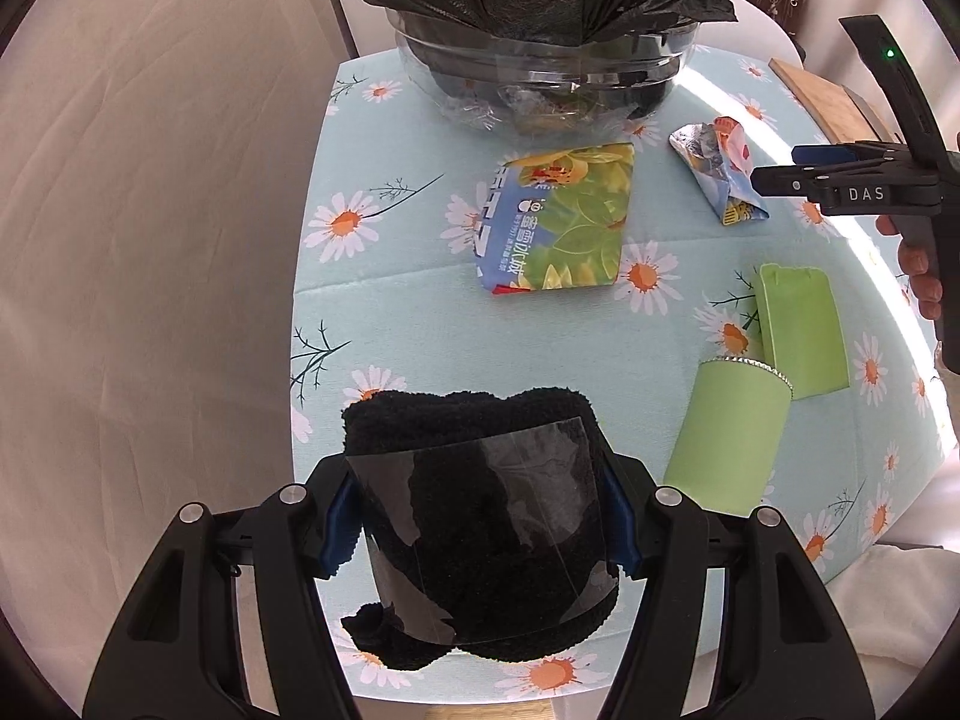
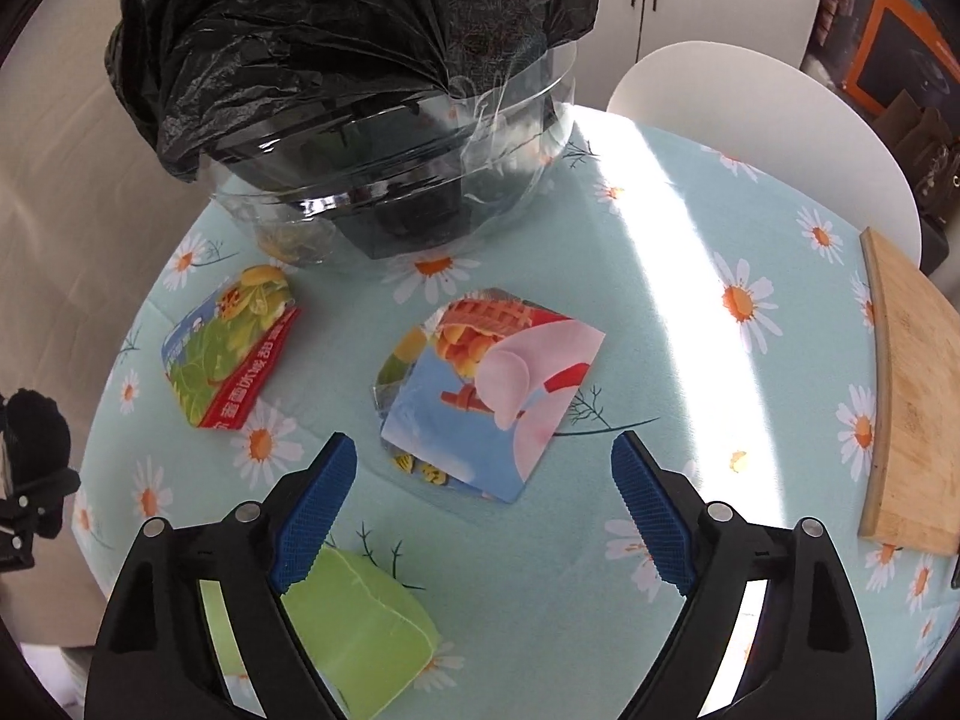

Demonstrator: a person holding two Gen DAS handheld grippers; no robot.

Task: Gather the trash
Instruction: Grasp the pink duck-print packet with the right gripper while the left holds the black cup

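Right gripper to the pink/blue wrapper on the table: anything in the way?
Nothing visible. The right gripper has its jaws wide open, with the pink-and-blue wrapper lying flat just beyond them on bare tablecloth. The green box sits near the left jaw, off that line. The bin stands further back.

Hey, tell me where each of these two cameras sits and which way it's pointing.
Left wrist: on the left gripper, angled down at the daisy-print tablecloth; its jaws clamp a clear plastic cup stuffed with black fleece; the right gripper and fingers show.
Right wrist: on the right gripper, open above the pink-and-blue snack wrapper; the left gripper shows at the left edge.
Shared: both wrappers, the green sleeve, the black-bagged clear bin.
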